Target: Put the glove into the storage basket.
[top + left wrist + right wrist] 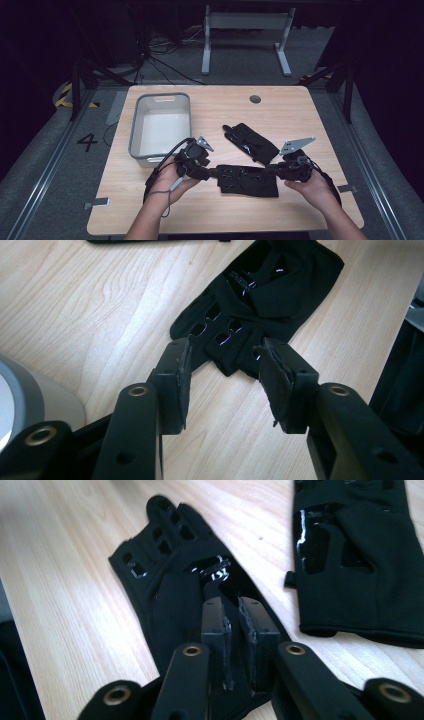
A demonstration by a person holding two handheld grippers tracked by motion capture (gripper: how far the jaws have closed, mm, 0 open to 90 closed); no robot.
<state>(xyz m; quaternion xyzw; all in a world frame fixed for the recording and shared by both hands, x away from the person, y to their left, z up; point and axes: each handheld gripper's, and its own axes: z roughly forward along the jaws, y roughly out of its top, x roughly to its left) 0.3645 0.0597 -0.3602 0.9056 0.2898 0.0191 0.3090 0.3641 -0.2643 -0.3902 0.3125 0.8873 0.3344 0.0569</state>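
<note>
On the desk (150, 200), a grey bin (161, 125) stands at ten o'clock and a second black glove (252, 141) lies near the middle. The nearer black glove (248, 180) lies flat at six o'clock, stretched between both tools. The right hand-held gripper (239, 630), at the glove's three o'clock, has its jaws pinched on the cuff, while the left hand-held gripper (225, 375), at nine o'clock, stands spread apart around the glove's finger end.
</note>
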